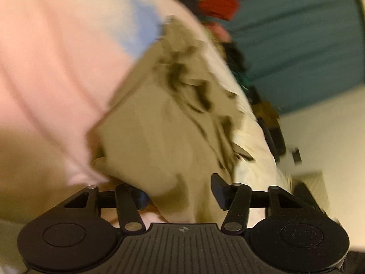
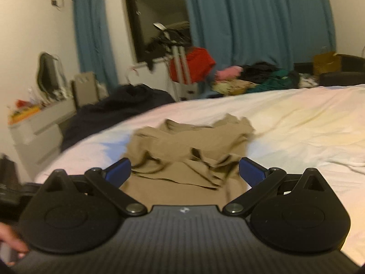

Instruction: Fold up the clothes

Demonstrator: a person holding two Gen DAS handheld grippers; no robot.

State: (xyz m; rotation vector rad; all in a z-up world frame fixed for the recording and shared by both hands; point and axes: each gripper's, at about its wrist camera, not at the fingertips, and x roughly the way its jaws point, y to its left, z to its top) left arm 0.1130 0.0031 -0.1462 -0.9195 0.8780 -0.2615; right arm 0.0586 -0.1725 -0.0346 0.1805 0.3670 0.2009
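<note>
A tan garment (image 1: 164, 123) lies partly folded and rumpled on the pale bed sheet (image 1: 45, 68). The left wrist view is motion-blurred and tilted. My left gripper (image 1: 180, 194) is open, with the garment's near edge lying between its fingers and covering part of the left fingertip (image 1: 141, 197). In the right wrist view the tan garment (image 2: 189, 150) sits straight ahead with its folded layers bunched in the middle. My right gripper (image 2: 184, 171) is open just above the garment's near part, its blue pads (image 2: 118, 171) spread to either side of the cloth.
The bed sheet (image 2: 296, 125) stretches to the right. A dark garment (image 2: 118, 107) lies at the bed's left edge. A pile of clothes (image 2: 257, 77) and a red item (image 2: 196, 61) sit beyond the bed, below teal curtains (image 2: 251, 18). Drawers (image 2: 38, 134) stand at left.
</note>
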